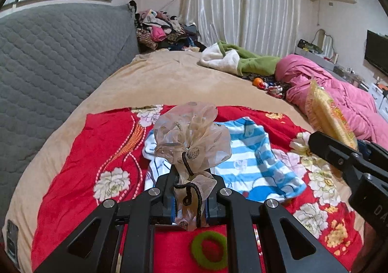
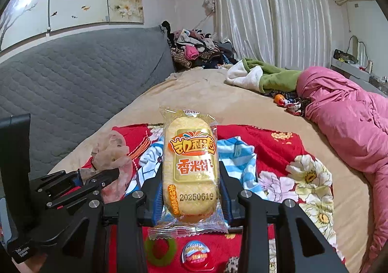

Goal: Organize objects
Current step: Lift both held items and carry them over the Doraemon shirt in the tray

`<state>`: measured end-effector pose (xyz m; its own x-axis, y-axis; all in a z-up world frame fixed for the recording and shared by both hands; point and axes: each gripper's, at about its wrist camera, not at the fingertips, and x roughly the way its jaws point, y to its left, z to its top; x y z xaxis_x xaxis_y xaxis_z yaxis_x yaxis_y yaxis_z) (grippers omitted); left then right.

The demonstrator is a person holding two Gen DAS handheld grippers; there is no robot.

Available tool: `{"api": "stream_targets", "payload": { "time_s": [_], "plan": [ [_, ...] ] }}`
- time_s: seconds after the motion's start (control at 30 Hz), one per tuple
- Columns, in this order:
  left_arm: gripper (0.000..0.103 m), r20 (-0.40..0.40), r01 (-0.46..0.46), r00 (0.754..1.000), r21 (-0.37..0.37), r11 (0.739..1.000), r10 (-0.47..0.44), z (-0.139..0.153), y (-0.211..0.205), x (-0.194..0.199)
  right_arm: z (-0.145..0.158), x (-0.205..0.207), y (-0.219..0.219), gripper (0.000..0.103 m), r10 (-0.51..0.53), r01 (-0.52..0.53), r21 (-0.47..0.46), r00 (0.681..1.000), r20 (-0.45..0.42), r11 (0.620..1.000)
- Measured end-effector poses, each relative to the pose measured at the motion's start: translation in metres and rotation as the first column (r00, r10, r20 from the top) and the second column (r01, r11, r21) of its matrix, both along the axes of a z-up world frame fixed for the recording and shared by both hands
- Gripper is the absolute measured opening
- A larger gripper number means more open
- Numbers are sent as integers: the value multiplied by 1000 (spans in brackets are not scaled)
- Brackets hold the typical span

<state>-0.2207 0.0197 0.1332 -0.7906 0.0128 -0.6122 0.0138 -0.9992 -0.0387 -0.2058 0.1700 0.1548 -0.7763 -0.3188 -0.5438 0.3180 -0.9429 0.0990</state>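
My left gripper (image 1: 189, 194) is shut on a sheer beige scrunchie (image 1: 191, 134) with a black cord, held above the red floral cloth (image 1: 80, 151). From the right wrist view the same left gripper (image 2: 106, 176) and scrunchie (image 2: 111, 151) show at the left. My right gripper (image 2: 190, 190) is shut on a wrapped rice cracker packet (image 2: 190, 164), yellow with orange lettering, standing upright between the pads. In the left wrist view the right gripper's fingers (image 1: 339, 154) and the packet (image 1: 327, 115) appear at the right. A blue-and-white striped garment (image 1: 254, 159) lies on the red cloth below both.
A green hair ring (image 1: 208, 248) and a small red-lidded round container (image 2: 197, 257) lie on the red cloth near the front. The beige bed (image 1: 169, 74) carries a pink quilt (image 2: 351, 115), a green-and-white blanket (image 1: 242, 59) and small toys (image 1: 266, 85). A grey quilted headboard (image 1: 60, 54) stands left.
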Motion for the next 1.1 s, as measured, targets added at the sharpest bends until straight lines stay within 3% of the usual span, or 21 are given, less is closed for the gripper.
{"api": "stream_targets", "payload": {
  "time_s": [0.4,1.1],
  "plan": [
    [16,22,-4,1000,-10,1000,4,-19,4,-54,-6,-46,-5,38,-7,7,7,1000,-1,1000],
    [16,90,-13,996,-54,998,18,-85,8,-129,-75,-124,-15,38,-13,12,9,995,100,1000]
  ]
}}
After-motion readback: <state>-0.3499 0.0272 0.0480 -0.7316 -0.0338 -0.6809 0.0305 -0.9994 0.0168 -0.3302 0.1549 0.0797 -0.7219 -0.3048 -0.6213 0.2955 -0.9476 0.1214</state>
